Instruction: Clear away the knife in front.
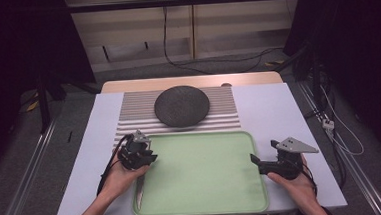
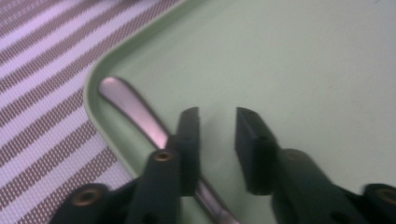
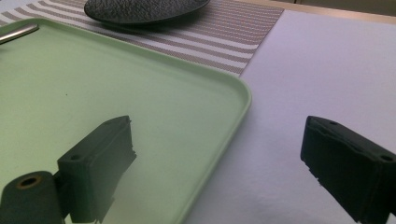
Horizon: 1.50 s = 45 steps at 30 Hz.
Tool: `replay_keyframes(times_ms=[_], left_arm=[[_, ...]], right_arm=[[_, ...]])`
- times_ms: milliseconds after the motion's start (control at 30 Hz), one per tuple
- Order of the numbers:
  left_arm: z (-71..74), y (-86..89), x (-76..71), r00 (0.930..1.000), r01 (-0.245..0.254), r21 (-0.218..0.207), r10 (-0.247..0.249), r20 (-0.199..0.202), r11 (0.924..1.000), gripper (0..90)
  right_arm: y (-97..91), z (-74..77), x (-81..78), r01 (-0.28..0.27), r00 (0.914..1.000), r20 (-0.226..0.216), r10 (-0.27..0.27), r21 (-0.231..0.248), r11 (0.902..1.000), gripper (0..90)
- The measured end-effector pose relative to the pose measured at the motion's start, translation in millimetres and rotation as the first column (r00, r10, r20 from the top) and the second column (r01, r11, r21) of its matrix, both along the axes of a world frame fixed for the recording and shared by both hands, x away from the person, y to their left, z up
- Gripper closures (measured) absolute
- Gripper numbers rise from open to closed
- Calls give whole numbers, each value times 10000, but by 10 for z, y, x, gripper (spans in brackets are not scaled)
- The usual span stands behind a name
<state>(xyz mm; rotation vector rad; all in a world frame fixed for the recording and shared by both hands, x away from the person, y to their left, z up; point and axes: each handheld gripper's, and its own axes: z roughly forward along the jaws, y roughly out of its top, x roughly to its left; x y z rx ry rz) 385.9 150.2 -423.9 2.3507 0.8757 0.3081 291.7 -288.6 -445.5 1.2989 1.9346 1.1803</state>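
Observation:
A pale green tray (image 1: 204, 207) lies on the white table in front of a dark round plate (image 1: 182, 106). A silver utensil (image 1: 139, 192) rests inside the tray along its left rim, and its rounded handle end (image 2: 126, 102) points toward the far left corner. My left gripper (image 1: 150, 159) hovers over that corner. It (image 2: 217, 126) is open by a small gap with nothing between the jaws, and the utensil passes under the left jaw. My right gripper (image 1: 264, 152) is wide open, and it (image 3: 217, 154) straddles the tray's right rim (image 3: 236, 88).
The plate (image 3: 144, 9) sits on a brown-and-white striped placemat (image 1: 129, 116) behind the tray. White table surface (image 3: 327, 70) stretches to the right of the tray. Cables run across the floor beyond the table.

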Motion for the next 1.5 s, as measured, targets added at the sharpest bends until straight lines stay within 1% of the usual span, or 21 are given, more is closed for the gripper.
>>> replay_keyframes(times_ms=[67,133,167,233,267,333,533,600,733,800,833,900,967,1067,1133,1167,1267,1333,1400,1433,1500], left_arm=[[16,5,-8,9994,-203,-98,205,274,9997,516],[35,22,1,9990,-225,-349,239,383,9991,390],[44,31,4,9990,-227,-476,246,386,9986,342],[57,51,6,9997,-81,-1012,103,210,9948,229],[66,50,-4,9992,-279,-933,304,253,9952,196],[76,69,-12,9990,-238,-933,273,359,9954,120],[142,167,-67,9953,-465,-1334,573,780,9900,84],[155,205,-99,9907,-565,-1386,727,1152,9887,78],[171,279,-155,9863,-762,-1594,979,1326,9843,77],[165,299,-181,9857,-965,-1339,1133,1247,9863,77],[156,313,-201,9851,-1035,-1397,1208,1221,9848,77],[155,361,-242,9857,-962,-1357,1133,1248,9861,77],[155,416,-278,9824,-1111,-1601,1328,1315,9808,77],[152,495,-323,9766,-1305,-1695,1561,1479,9769,77],[136,549,-351,9737,-1523,-1741,1779,1423,9729,77],[123,577,-365,9749,-1533,-1803,1784,1329,9716,78],[64,646,-431,9707,-1837,-2180,2118,1132,9585,77],[27,653,-473,9652,-2034,-2052,2312,1219,9574,77],[14,660,-495,9680,-1918,-1963,2183,1237,9616,77],[7,665,-512,9655,-1952,-1985,2238,1331,9605,78],[-5,681,-531,9657,-1974,-2056,2262,1275,9585,77]], right_arm=[[-4,1,-4,40,10000,-13,-40,15,10000,91],[-5,1,-5,61,10000,-19,-61,28,10000,91],[-4,1,-4,49,10000,-9,-49,24,10000,91],[-2,0,-4,22,10000,-21,-22,39,10000,91],[-3,0,-3,23,10000,-14,-23,40,10000,91],[-6,1,-4,42,10000,-13,-42,49,10000,89],[-5,4,-8,64,10000,3,-64,76,10000,88],[-5,4,-9,74,10000,4,-75,67,9999,88],[-5,4,-11,38,10000,42,-39,50,10000,86],[-6,6,-13,29,10000,51,-29,63,10000,86],[-8,6,-12,40,10000,54,-41,70,10000,86],[-8,6,-12,47,10000,53,-48,75,10000,86],[-7,6,-13,39,10000,53,-40,56,10000,86],[-4,3,-10,54,10000,30,-54,50,10000,86],[-5,5,-13,39,10000,36,-40,47,10000,86],[-8,5,-14,45,10000,38,-45,42,10000,86],[-13,4,-13,92,9999,42,-93,65,9999,86],[-16,5,-13,112,9999,29,-112,85,9999,85],[-15,7,-16,115,9999,28,-116,83,9999,85],[-15,7,-17,118,9999,17,-118,79,9999,85],[-14,9,-20,134,9999,29,-134,75,9999,85]])
